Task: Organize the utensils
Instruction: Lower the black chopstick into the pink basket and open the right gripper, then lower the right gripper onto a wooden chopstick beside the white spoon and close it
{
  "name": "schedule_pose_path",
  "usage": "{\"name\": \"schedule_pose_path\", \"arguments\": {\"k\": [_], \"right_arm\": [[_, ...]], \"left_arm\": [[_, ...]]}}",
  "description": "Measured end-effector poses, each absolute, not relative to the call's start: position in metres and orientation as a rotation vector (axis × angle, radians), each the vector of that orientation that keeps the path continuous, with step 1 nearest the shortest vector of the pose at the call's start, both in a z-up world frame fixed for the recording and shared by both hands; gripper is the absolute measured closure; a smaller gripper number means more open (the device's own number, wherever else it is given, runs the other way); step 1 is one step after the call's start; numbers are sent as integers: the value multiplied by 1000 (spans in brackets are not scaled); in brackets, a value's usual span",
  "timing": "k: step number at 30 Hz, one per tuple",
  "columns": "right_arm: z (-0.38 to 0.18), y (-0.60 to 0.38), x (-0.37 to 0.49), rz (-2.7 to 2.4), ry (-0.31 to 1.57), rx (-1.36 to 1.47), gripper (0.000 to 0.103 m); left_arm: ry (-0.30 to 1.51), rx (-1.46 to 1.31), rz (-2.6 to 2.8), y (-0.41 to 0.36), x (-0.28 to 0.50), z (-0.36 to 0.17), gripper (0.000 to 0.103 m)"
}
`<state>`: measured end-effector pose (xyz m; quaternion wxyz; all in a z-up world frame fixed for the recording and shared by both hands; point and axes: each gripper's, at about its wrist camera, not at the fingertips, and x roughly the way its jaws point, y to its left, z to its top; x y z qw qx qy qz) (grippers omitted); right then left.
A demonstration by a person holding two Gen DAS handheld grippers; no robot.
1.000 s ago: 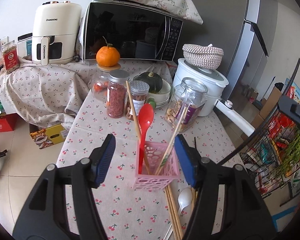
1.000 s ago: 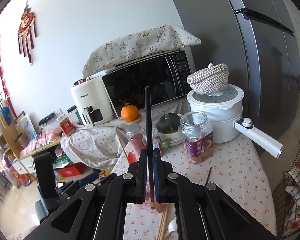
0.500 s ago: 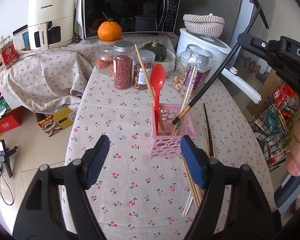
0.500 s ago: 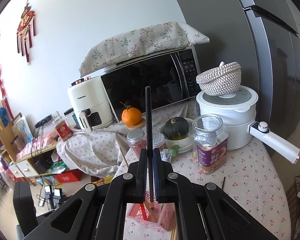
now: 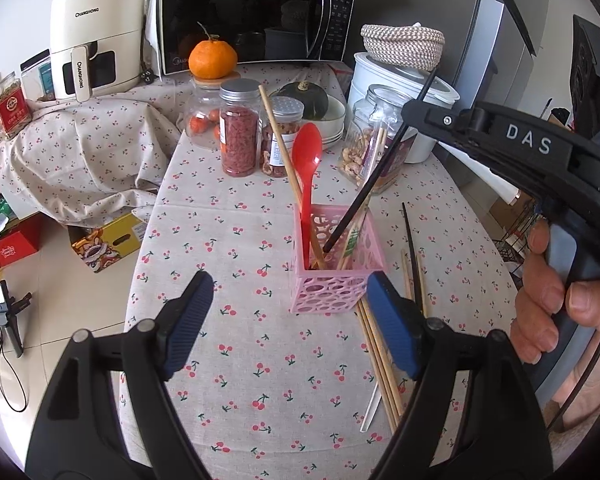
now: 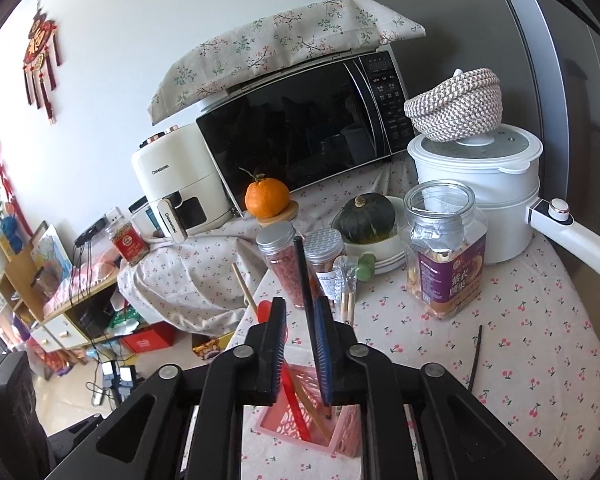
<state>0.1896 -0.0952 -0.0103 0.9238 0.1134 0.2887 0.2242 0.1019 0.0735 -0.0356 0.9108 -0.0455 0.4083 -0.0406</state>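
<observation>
A microwave (image 5: 255,16) stands at the back of the cherry-print bench (image 5: 259,360), with a cream air fryer (image 5: 95,36) beside it. An orange (image 5: 212,60) sits on a jar lid in front of the microwave. Two metal-lidded jars (image 5: 239,132) stand close together near a dark green squash (image 6: 364,213) in a white bowl. A woven basket (image 6: 456,104) rests on the white cooker (image 6: 480,184), just behind a nut jar (image 6: 446,256).

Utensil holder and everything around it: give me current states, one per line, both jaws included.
Pink utensil holder: upright, on the table.
Red spoon: standing in the holder.
Black chopstick: tip inside the holder, leaning against one pad.
Right gripper: jaws parted.
Left gripper: jaws wide open, empty.
Second black chopstick: lying on the table beside the holder.
Wooden chopsticks: lying on the table.
</observation>
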Motion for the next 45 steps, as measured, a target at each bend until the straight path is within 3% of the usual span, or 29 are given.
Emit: {"name": "schedule_pose_path", "arguments": {"k": [3, 4, 10, 18, 21, 45], "right_arm": [[-1, -104, 183, 461, 575, 257, 50], [3, -107, 180, 463, 567, 259, 45], [22, -126, 160, 435, 545, 221, 23], [26, -158, 135, 315, 548, 153, 11], [18, -174, 130, 285, 589, 156, 0], [-125, -190, 179, 149, 1115, -92, 0]], "left_arm": [[838, -87, -80, 72, 102, -34, 19], [838, -87, -78, 72, 101, -34, 17], [848, -90, -77, 68, 101, -35, 10], [867, -71, -51, 57, 96, -39, 1], [843, -49, -49, 53, 93, -37, 1], [891, -104, -103, 53, 96, -65, 0]]}}
